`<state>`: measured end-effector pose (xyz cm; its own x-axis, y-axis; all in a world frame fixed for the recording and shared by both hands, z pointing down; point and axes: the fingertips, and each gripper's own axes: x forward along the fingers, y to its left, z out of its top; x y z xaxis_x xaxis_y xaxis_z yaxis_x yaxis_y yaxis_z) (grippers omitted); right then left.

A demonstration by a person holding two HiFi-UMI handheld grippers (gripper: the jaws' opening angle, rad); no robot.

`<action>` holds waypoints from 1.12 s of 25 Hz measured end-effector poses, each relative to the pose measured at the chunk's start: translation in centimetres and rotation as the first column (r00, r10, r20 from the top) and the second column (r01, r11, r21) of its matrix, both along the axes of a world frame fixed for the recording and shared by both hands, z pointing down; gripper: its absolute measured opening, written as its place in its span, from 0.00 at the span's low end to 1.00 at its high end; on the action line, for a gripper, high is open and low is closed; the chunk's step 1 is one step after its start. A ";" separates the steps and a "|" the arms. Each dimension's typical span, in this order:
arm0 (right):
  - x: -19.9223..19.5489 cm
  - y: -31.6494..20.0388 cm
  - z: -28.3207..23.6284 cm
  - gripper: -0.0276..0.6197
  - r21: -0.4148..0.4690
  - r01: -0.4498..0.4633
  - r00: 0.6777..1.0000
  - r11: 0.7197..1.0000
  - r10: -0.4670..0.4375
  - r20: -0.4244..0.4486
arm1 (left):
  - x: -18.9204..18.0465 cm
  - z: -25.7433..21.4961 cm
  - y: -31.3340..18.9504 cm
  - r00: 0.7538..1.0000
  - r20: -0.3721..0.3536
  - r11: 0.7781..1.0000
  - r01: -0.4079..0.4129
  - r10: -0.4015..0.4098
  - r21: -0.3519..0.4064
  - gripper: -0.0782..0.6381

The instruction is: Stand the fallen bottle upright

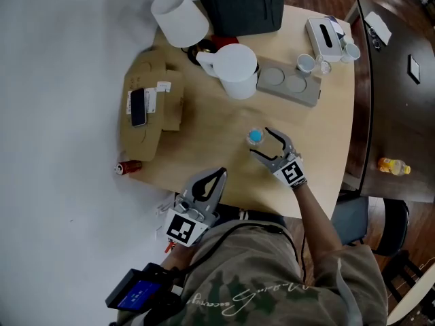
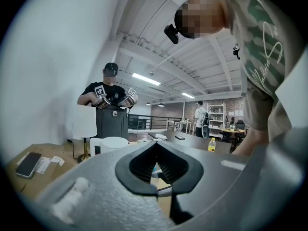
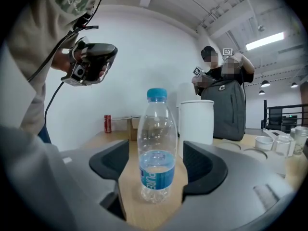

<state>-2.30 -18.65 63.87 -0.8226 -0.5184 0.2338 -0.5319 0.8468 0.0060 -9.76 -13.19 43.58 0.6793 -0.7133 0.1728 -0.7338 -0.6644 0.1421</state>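
Already upright, the clear blue-capped plastic bottle (image 3: 156, 148) stands near the white pitcher (image 1: 238, 70), between the released jaws of the right tool (image 1: 261, 142); a crooked pull-back could clip and topple it. The left tool (image 1: 216, 176) is clenched, empty.

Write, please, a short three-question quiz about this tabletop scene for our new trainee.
1. True or false: the clear plastic bottle with a blue cap lies on its side.
2. The right gripper is: A) shut on the bottle; B) open, bottle between its jaws untouched; C) shut, empty.
3. Fill in: the left gripper has its jaws ____.
Key: 1 false, it stands upright; 2 B; 3 shut.
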 end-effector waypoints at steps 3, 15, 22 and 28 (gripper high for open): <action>1.3 1.0 -1.7 0.58 -0.002 -0.028 1.000 1.000 0.028 0.011 | -0.4 -0.5 0.2 1.000 -0.016 1.000 -0.004 0.004 0.013 0.11; 0.1 5.4 -19.1 0.05 0.157 -0.339 0.937 0.928 0.317 0.149 | -2.2 -1.8 1.3 0.982 -0.123 0.987 -0.131 0.141 0.089 0.11; 0.2 8.9 -21.8 0.05 0.172 -0.457 0.889 0.873 0.440 0.125 | -2.9 -2.2 4.0 0.966 -0.141 0.973 -0.200 0.215 0.113 0.11; -2.0 15.0 -23.7 0.05 0.175 -0.384 0.920 0.907 0.358 0.162 | -3.3 -3.9 8.3 0.980 -0.097 0.975 -0.155 0.171 0.159 0.11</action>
